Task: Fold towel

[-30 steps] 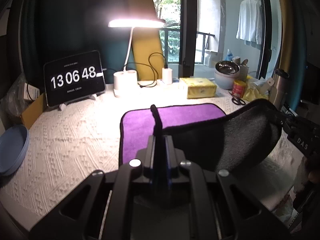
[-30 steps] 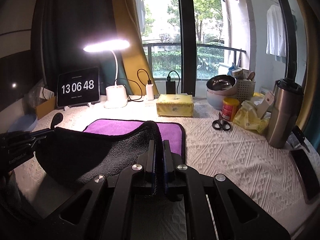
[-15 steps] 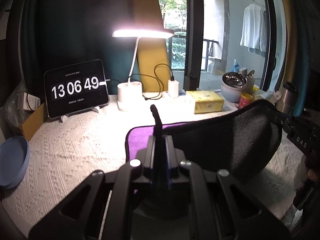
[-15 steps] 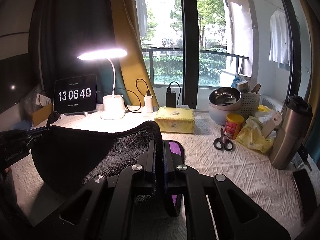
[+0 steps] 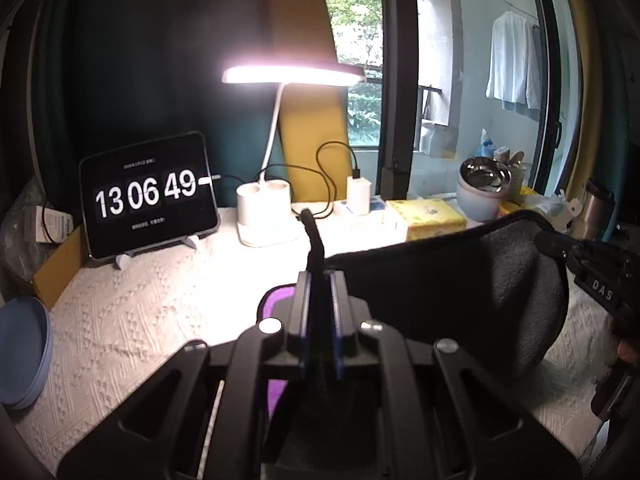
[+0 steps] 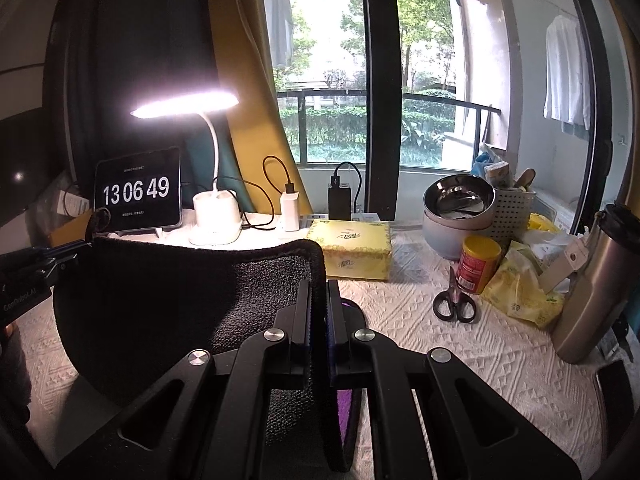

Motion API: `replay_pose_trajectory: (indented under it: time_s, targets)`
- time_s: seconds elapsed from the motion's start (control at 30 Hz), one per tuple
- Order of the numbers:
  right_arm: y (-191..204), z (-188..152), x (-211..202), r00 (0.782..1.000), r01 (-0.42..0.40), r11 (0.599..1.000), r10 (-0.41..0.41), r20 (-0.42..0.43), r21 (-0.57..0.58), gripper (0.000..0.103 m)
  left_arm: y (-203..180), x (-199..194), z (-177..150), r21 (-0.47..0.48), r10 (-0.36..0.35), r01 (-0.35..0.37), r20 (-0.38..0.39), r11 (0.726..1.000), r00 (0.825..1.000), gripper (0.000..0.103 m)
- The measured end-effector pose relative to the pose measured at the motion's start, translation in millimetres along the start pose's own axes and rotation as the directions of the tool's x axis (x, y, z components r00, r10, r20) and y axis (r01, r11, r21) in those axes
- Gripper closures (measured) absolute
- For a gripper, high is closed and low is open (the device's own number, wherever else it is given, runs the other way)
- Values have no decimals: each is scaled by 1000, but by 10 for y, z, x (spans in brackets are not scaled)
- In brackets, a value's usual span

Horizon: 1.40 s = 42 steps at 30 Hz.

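Observation:
The towel (image 5: 440, 292) is dark grey on one face and purple on the other, with a black hem. My left gripper (image 5: 319, 280) is shut on one corner of it. My right gripper (image 6: 319, 288) is shut on the other corner. The edge hangs stretched between them above the table, grey face (image 6: 180, 300) toward the cameras. Only slivers of purple (image 5: 276, 300) show below. The right gripper also shows in the left wrist view (image 5: 560, 248), and the left one in the right wrist view (image 6: 68, 250).
A white textured cloth (image 5: 132, 320) covers the table. At the back stand a clock tablet (image 5: 148, 196), a lit lamp (image 5: 266, 216) and a yellow tissue box (image 6: 352, 254). Scissors (image 6: 454, 300), a red can (image 6: 478, 264), a steel flask (image 6: 592, 288) and bowls (image 6: 458, 212) are right. A blue plate (image 5: 22, 356) lies far left.
Both grippers have lifted the held towel edge higher and carried it toward the back. The purple face, wide open a second ago, is now almost all covered by the grey face.

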State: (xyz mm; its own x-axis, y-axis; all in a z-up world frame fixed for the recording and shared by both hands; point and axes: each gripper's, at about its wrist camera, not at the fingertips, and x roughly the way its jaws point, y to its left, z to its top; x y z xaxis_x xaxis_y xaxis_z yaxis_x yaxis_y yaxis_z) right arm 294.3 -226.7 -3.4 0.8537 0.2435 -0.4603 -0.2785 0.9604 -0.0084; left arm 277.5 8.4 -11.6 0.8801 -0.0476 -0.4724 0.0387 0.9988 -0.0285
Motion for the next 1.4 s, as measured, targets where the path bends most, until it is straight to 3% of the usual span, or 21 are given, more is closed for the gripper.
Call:
replay_pose_trajectory:
  time_s: [0.2,0.77,0.87,1.07,1.33,1.4]
  targets:
    - [-29,56,175,1000,1,1000,-1,-5,-8,96,37,202,49,-7,7,-7,-10,1000,1000,94]
    - [-129,-40,968,987,12,1000,-11,-158,3,96,80,933,33,10,17,-16,-86,1000,996,93]
    - [-162,-121,1143,974,21,1000,-16,-226,23,96,111,1095,-12,-7,13,-14,-120,1000,993,93]
    - [-229,-146,1253,959,52,997,-35,-281,55,96,154,1280,-49,-37,-8,1,-176,999,984,93]
    - [-227,-175,1344,940,86,996,-68,-334,39,96,225,1506,-106,-80,-20,-4,-292,997,956,87]
    - [-211,-175,1341,940,88,996,-73,-334,29,89,275,1488,-103,-108,-20,-11,-283,994,959,82]
